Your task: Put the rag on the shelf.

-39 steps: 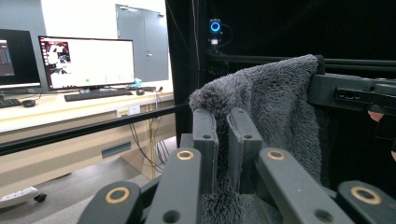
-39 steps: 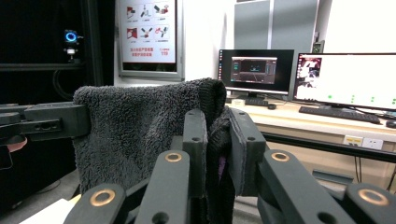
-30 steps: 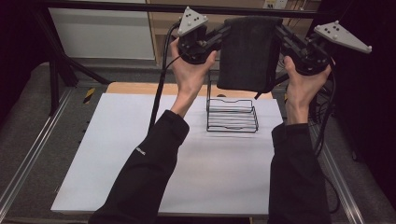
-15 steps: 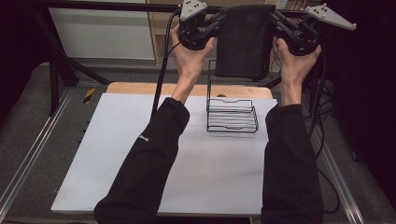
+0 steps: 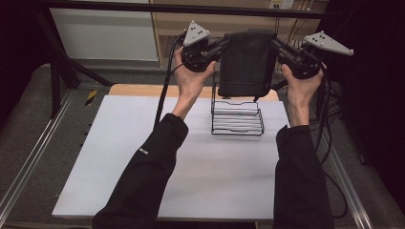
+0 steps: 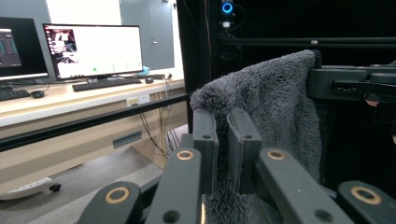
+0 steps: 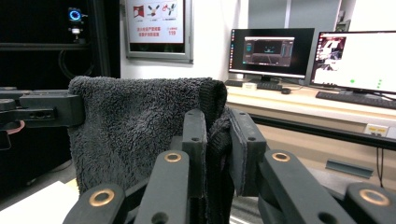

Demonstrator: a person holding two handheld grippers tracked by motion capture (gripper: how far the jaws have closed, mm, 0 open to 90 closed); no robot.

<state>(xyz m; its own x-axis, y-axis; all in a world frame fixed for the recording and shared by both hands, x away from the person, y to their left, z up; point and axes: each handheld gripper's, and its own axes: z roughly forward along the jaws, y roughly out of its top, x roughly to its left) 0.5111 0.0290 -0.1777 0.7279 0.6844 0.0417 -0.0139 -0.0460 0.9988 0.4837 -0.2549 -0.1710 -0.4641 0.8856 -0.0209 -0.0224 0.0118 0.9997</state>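
Holding a dark fleecy towel [image 5: 247, 62] stretched between both grippers, above the far end of the white table [image 5: 119, 167]. Left gripper [image 5: 220, 46] pinches one upper corner, jaws pressed onto the pile; right gripper [image 5: 274, 45] pinches the other upper corner the same way. Towel hangs flat, lower edge just over the upright back of the black wire rack [image 5: 237, 117]. Step in hand, as I judge it: bringing the towel to the rack for hanging. Next move calls for keeping both corners level and the cloth taut while lowering, so it drapes over the rack's top wire rather than bunching in front. High view gives towel-to-rack alignment; the gripper views hide the rack but show cloth caught between the pads, plus desk and monitors [image 6: 93, 49] beyond.
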